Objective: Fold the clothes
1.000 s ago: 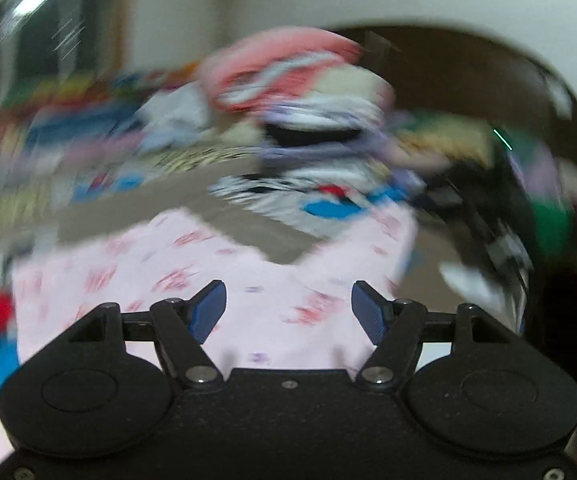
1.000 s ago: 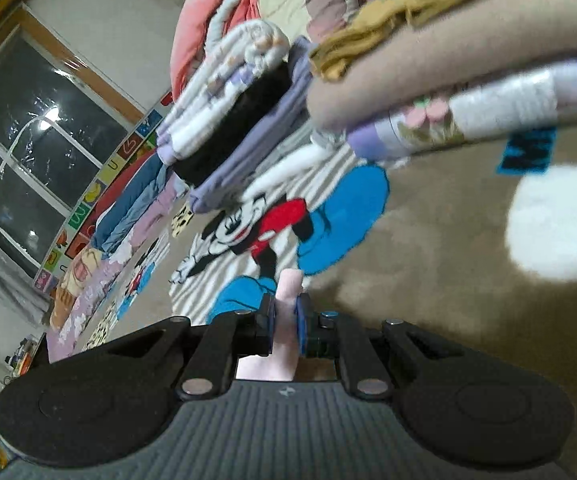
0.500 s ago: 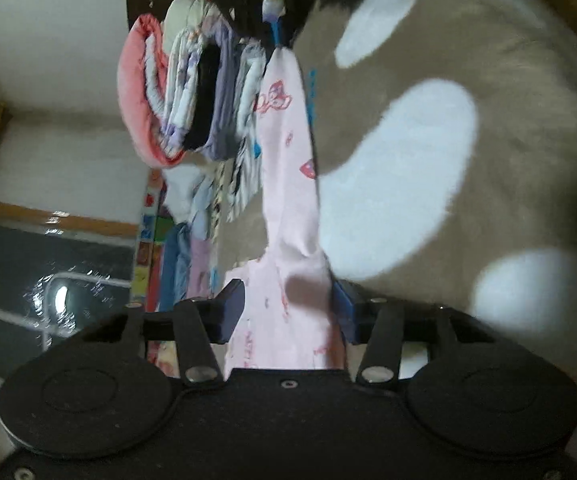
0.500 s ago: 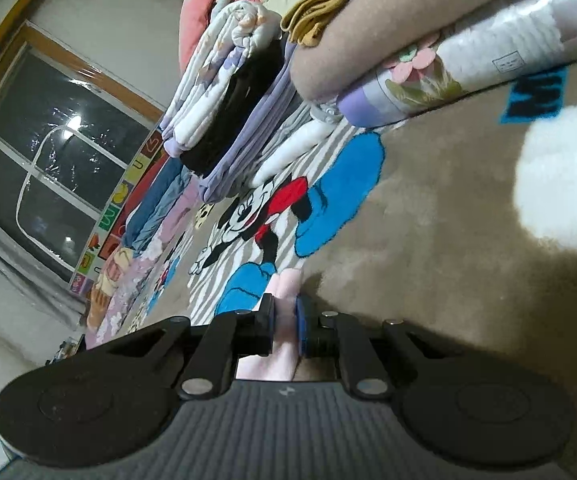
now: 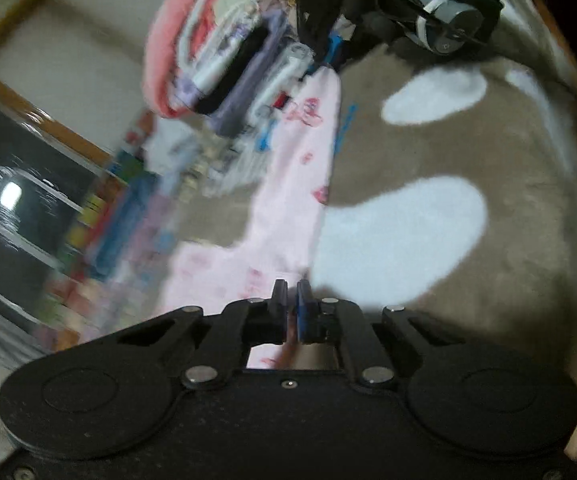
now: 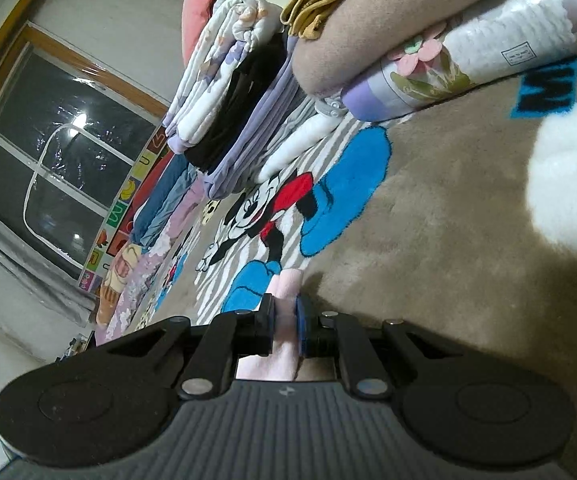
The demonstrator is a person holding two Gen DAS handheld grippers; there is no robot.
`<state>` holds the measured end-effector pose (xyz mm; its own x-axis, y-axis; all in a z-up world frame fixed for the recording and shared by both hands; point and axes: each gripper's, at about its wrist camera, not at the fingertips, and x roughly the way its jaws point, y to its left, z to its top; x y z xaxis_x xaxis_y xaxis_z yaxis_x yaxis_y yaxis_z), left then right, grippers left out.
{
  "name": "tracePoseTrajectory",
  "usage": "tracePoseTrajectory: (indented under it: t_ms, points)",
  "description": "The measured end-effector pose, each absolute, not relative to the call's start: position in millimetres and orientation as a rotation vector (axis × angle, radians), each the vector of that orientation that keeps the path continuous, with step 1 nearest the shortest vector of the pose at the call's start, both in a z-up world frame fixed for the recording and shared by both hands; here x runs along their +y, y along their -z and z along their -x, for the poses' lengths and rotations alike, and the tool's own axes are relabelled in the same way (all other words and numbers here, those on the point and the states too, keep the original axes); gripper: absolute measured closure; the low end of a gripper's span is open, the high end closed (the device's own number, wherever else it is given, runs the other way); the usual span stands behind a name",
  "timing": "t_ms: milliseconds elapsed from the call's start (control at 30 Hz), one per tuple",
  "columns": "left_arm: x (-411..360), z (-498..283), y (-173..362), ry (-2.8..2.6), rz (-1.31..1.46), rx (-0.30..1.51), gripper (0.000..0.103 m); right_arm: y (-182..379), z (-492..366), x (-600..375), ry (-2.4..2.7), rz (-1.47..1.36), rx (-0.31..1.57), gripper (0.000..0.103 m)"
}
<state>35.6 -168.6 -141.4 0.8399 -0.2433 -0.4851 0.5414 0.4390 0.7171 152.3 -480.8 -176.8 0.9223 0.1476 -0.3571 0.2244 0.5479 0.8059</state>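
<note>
Brown plush blanket (image 5: 428, 152) with pale blotches fills the ground under both my grippers, and a dark window (image 6: 52, 152) sits off to the left in each view.

My left gripper (image 5: 291, 304) is clenched, its blue pads pinching one end of the pink printed garment (image 5: 292, 184). From there I see the cloth run as a long strip across the blanket toward the far end, where my right gripper (image 5: 330, 54) grips it, small and dark at the top of the frame. Only the left view gives me that full stretch of fabric with its red prints; it is motion-blurred on the left half.

My right gripper (image 6: 285, 312) is closed tight on a bunched pink fold (image 6: 284, 300) of the same garment, and here I see little more of it than the nub poking past the pads. What this view gives me instead is sharp detail: a cartoon mouse rug (image 6: 280, 208) lies just beyond the fingers, and a stack of folded clothes (image 6: 240, 92) leans over it, white floral, black and lavender layers together. A thick tan blanket roll (image 6: 400, 28) and a plastic-wrapped floral bundle (image 6: 468, 64) rest at upper right. I can make out no bins or baskets in either view.
</note>
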Motion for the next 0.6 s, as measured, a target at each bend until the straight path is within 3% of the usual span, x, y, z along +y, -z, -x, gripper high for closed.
tracePoseTrajectory:
  t_ms: [367,600]
  points:
    - [-172,-94,111,0.452,-0.590,0.518,0.095,171,-140,-482,0.048,-1.006,0.346,0.090]
    - [-165,-94,118,0.445,-0.525,0.528,0.095,170,-123,-495,0.102,-1.035,0.327,0.086]
